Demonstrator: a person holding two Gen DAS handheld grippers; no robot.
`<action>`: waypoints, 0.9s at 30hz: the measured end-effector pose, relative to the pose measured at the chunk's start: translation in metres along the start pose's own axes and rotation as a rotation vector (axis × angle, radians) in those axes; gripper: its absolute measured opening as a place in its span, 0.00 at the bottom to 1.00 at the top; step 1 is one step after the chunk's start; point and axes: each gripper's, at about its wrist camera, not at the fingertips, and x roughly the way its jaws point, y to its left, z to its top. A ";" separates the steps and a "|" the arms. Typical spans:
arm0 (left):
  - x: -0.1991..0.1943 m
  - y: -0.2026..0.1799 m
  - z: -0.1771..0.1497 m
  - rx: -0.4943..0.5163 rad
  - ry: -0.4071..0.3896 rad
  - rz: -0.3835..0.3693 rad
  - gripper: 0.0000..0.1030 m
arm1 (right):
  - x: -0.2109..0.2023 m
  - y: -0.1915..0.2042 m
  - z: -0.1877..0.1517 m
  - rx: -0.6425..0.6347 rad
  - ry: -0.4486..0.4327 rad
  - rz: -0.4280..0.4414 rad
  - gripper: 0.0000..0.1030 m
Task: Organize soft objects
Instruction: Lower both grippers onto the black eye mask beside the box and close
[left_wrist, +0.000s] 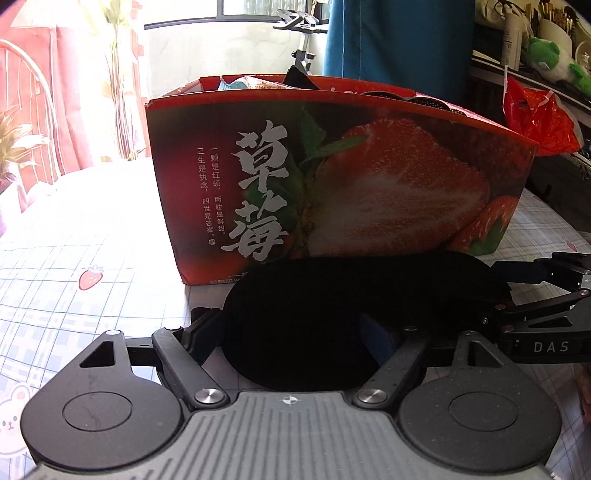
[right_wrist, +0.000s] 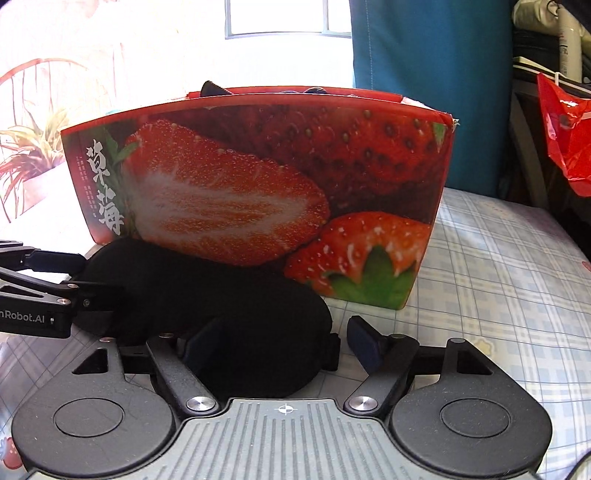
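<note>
A black soft eye mask (left_wrist: 332, 314) lies on the checked tablecloth just in front of a red strawberry-printed cardboard box (left_wrist: 332, 177). It also shows in the right wrist view (right_wrist: 207, 306), before the same box (right_wrist: 258, 192). My left gripper (left_wrist: 295, 343) is open, its fingers on either side of the mask's near lobe. My right gripper (right_wrist: 280, 343) is open, with its left finger (right_wrist: 199, 347) against the mask's right end and its right finger (right_wrist: 364, 341) free. Each gripper appears in the other's view: the right gripper (left_wrist: 546, 295) and the left gripper (right_wrist: 44, 295).
The box holds other soft items that poke above its rim (left_wrist: 295, 79). A red plastic bag (left_wrist: 539, 118) hangs at the right by a shelf with a green plush (left_wrist: 543, 51). A blue curtain (right_wrist: 424, 55) hangs behind. A plant (right_wrist: 33, 151) stands at the left.
</note>
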 end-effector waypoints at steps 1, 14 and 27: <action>-0.001 0.000 0.000 -0.003 -0.001 0.001 0.80 | 0.000 0.000 0.000 -0.001 0.000 0.003 0.72; -0.002 0.001 -0.002 -0.016 -0.005 0.015 0.80 | -0.004 0.002 -0.003 -0.020 -0.019 0.038 0.52; -0.007 0.004 -0.006 -0.090 -0.020 0.053 0.81 | -0.020 0.000 -0.005 -0.004 -0.075 0.101 0.20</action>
